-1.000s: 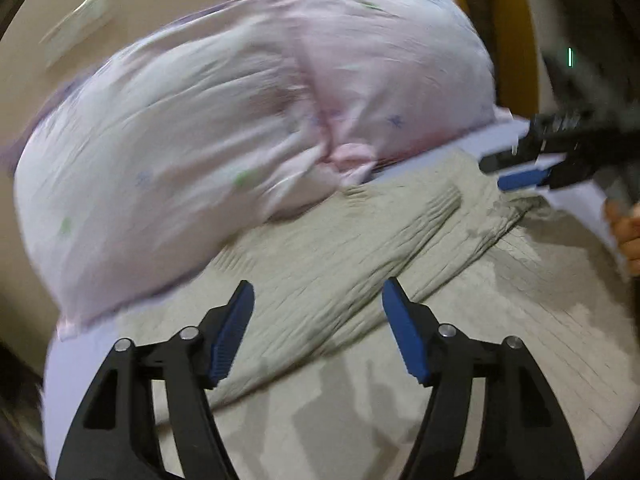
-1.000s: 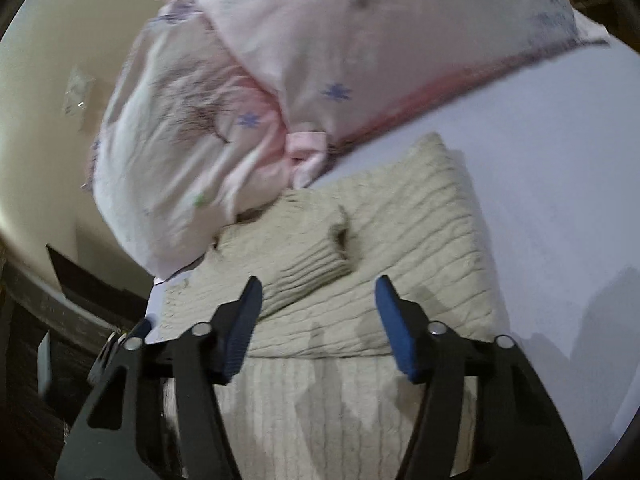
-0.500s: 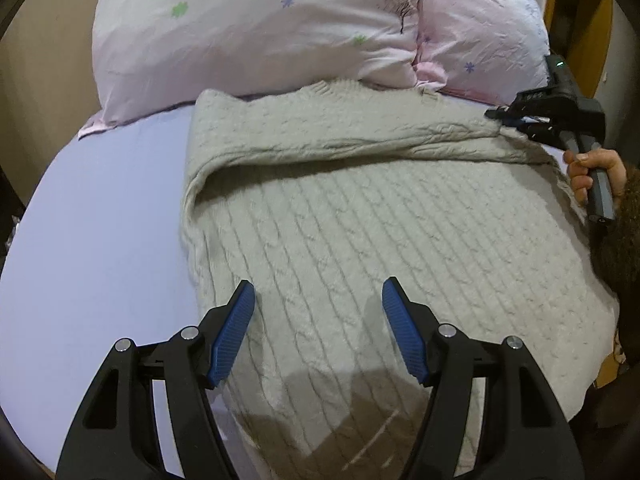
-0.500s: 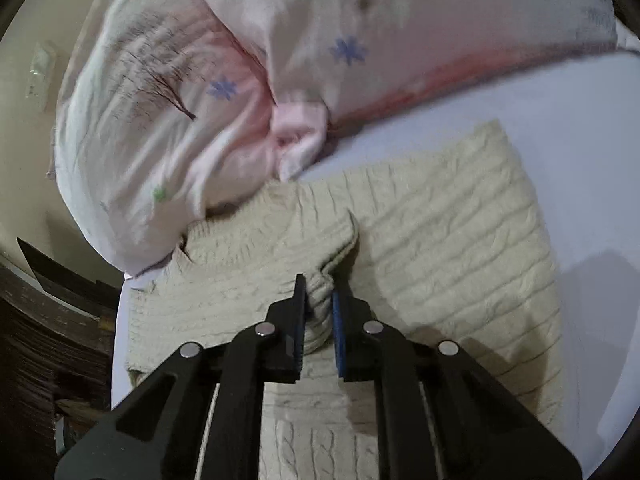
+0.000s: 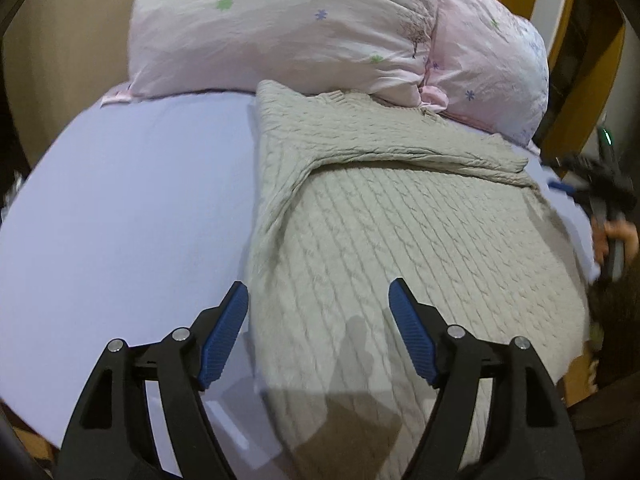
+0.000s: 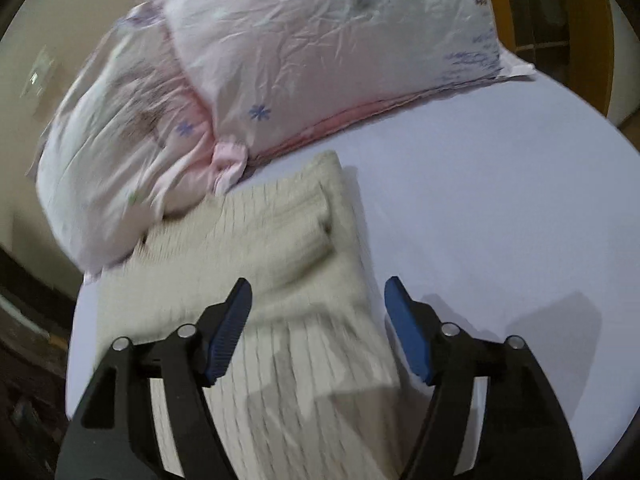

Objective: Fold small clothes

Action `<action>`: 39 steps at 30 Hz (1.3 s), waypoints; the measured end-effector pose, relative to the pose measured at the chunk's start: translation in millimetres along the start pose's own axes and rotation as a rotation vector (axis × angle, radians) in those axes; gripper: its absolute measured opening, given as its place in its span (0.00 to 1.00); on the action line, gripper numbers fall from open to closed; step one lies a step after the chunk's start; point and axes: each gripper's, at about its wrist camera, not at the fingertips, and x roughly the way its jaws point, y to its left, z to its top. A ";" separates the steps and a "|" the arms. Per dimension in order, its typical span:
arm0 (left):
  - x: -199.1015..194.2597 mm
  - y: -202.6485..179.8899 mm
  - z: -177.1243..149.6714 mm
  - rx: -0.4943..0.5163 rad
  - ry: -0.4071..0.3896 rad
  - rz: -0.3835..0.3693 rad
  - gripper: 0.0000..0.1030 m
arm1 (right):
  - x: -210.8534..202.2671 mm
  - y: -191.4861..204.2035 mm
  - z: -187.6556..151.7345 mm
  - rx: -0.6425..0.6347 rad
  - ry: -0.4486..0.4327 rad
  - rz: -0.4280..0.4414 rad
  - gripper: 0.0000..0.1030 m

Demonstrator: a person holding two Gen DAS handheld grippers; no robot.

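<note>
The sweater [image 5: 420, 240], filling the middle of the left wrist view, is pale grey-beige with a cable-knit ribbing; in the right wrist view it looks creamier. Under it the sheet [image 5: 132, 200] is plain light lavender. Across the top, the pillows [image 5: 280, 28] are pale pink, scattered with small blue and green star flowers. Both grippers are black with ridged blue pads [image 5: 224, 332].

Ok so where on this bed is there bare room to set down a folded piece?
Bare sheet lies left of the sweater, below the pillows. In the right wrist view, more open sheet runs right of the sweater. It is crowded at the head, where the sweater's top edge meets the pillows.
</note>
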 end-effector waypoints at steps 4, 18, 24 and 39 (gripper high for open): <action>-5.4 15.4 -14.4 -0.077 0.016 -0.043 0.72 | -26.7 -25.3 -44.4 -0.006 0.071 0.031 0.64; -41.1 12.7 -76.9 -0.144 0.016 -0.204 0.19 | -78.9 -48.3 -172.6 0.029 0.206 0.451 0.31; -41.5 2.6 -75.4 -0.111 0.038 -0.177 0.08 | -74.5 -42.7 -166.4 0.082 0.203 0.655 0.08; 85.7 67.8 149.8 -0.275 -0.120 -0.128 0.07 | 66.6 -28.4 50.1 0.406 -0.035 0.588 0.08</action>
